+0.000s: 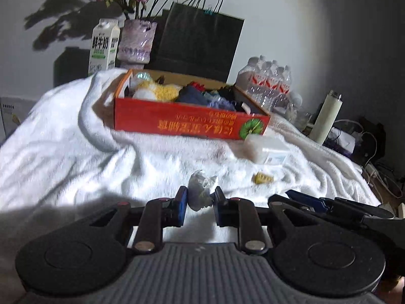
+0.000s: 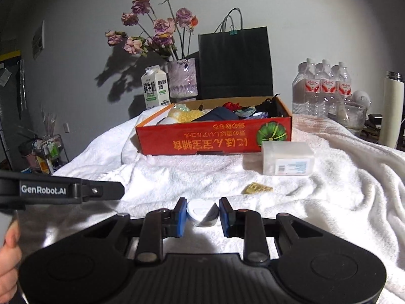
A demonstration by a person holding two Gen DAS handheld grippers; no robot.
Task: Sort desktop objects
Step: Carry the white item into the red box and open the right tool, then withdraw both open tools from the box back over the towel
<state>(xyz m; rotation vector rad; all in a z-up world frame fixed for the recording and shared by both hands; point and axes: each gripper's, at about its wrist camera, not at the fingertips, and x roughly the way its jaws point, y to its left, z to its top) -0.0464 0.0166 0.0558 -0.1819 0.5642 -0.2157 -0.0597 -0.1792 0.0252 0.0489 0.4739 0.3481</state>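
My left gripper (image 1: 200, 195) is shut on a small crumpled clear packet (image 1: 201, 190) with something greyish inside, held above the white towel (image 1: 76, 152). My right gripper (image 2: 202, 206) is shut on a small white round container (image 2: 201, 214). Ahead of both stands an open red cardboard box (image 2: 215, 139), (image 1: 187, 122), filled with several soft and dark items. In front of the box lie a white translucent plastic box (image 2: 288, 158), (image 1: 272, 152) and a small yellow piece (image 2: 257, 188), (image 1: 263, 178). The right gripper's fingers (image 1: 306, 200) show at the right of the left wrist view.
Behind the box stand a milk carton (image 2: 155, 88), a vase of dried flowers (image 2: 182, 78), a black paper bag (image 2: 234, 63) and a pack of water bottles (image 2: 321, 88). A white flask (image 1: 326, 116) and cables sit at the right. A hand (image 2: 7, 258) holds the left gripper's body (image 2: 63, 191).
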